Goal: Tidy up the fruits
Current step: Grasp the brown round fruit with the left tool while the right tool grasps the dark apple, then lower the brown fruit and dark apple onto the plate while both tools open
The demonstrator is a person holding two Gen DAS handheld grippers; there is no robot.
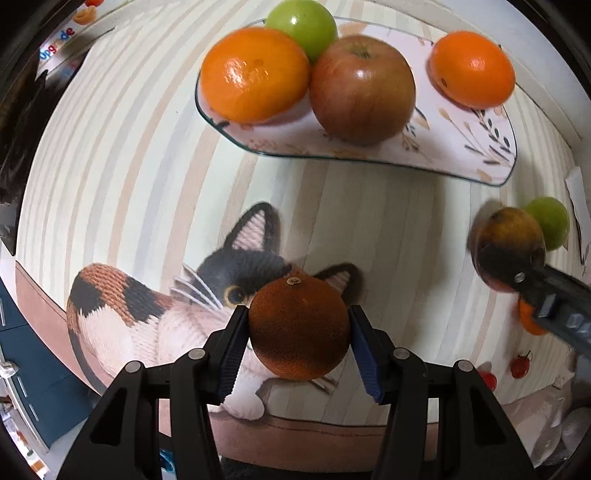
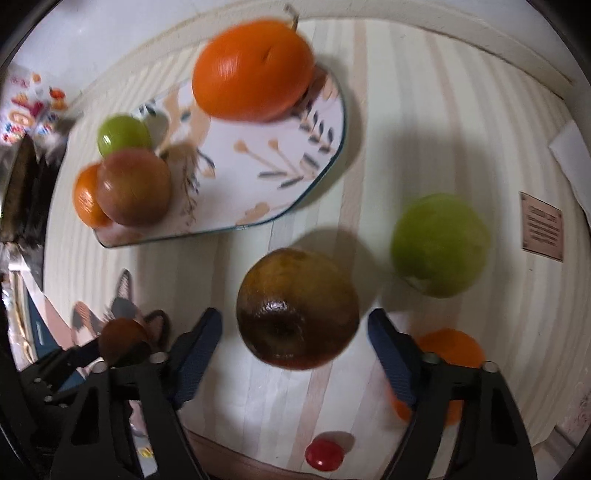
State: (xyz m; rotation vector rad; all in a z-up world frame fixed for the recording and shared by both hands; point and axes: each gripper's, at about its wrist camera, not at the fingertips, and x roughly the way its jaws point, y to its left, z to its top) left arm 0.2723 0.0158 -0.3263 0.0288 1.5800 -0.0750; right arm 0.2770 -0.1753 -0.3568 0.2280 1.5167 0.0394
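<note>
My left gripper is shut on a dark orange fruit, held above the striped cloth with the cat print. Ahead, the glass floral plate holds two oranges, a red-brown apple and a green fruit. My right gripper is open, its pads on either side of a brown-yellow apple without touching it. That apple shows at the right of the left wrist view, by the right gripper's finger. A green fruit lies right of it, and an orange sits behind the right finger.
The plate lies left of and beyond the right gripper, with an orange at its far end. A small red fruit lies near the cloth's front edge. A card and white paper lie at the right. Small red fruits lie lower right.
</note>
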